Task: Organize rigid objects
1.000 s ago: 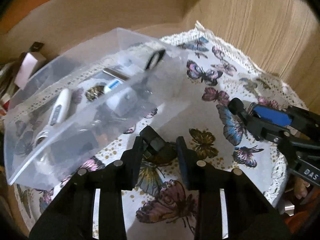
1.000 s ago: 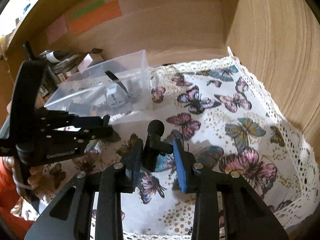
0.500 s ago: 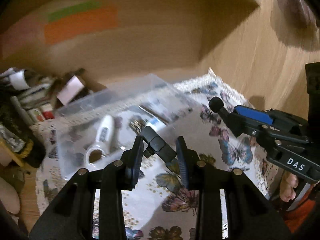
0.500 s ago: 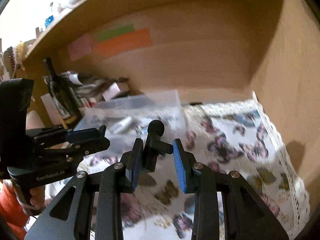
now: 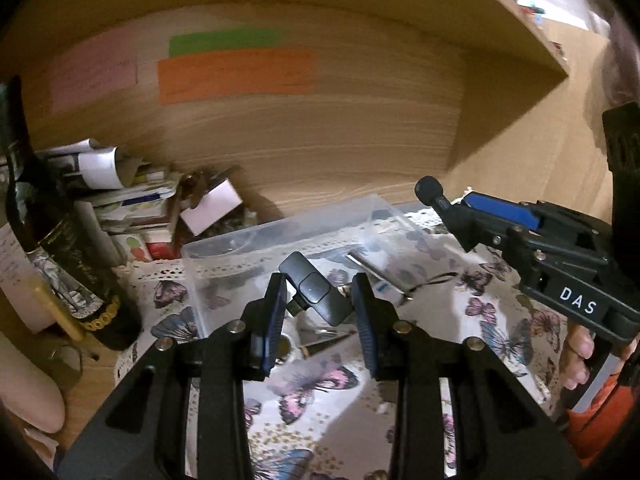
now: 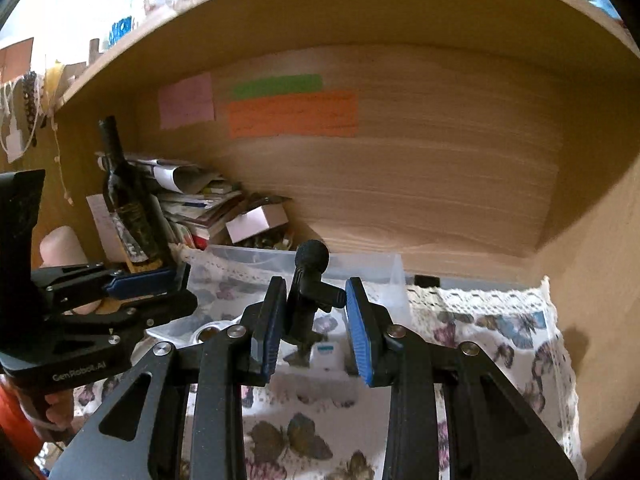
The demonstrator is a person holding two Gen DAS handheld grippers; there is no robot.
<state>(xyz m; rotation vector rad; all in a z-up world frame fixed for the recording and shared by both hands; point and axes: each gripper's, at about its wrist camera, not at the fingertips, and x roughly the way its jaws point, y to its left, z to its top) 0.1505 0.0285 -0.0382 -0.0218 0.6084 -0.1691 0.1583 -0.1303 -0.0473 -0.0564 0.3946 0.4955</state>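
Note:
My left gripper (image 5: 318,300) is shut on a small black clip-like device (image 5: 316,288) and holds it above the near edge of a clear plastic bin (image 5: 280,236). My right gripper (image 6: 310,308) is shut on a small black microphone with a foam tip (image 6: 312,256), raised in front of the same bin (image 6: 360,264). The right gripper also shows at the right of the left wrist view (image 5: 500,220). The left gripper shows at the left of the right wrist view (image 6: 140,284). The bin holds several small items, among them a white device (image 6: 328,354).
The bin stands on a butterfly-print cloth (image 5: 320,380) in a wooden cupboard. A dark bottle (image 5: 60,248) and a stack of papers and small boxes (image 5: 132,200) stand at the left. Coloured sticky notes (image 5: 236,76) are on the back wall.
Both grippers have lifted and tilted up, away from the cloth, each still holding its object. The bin now looks lower and farther off in both views.

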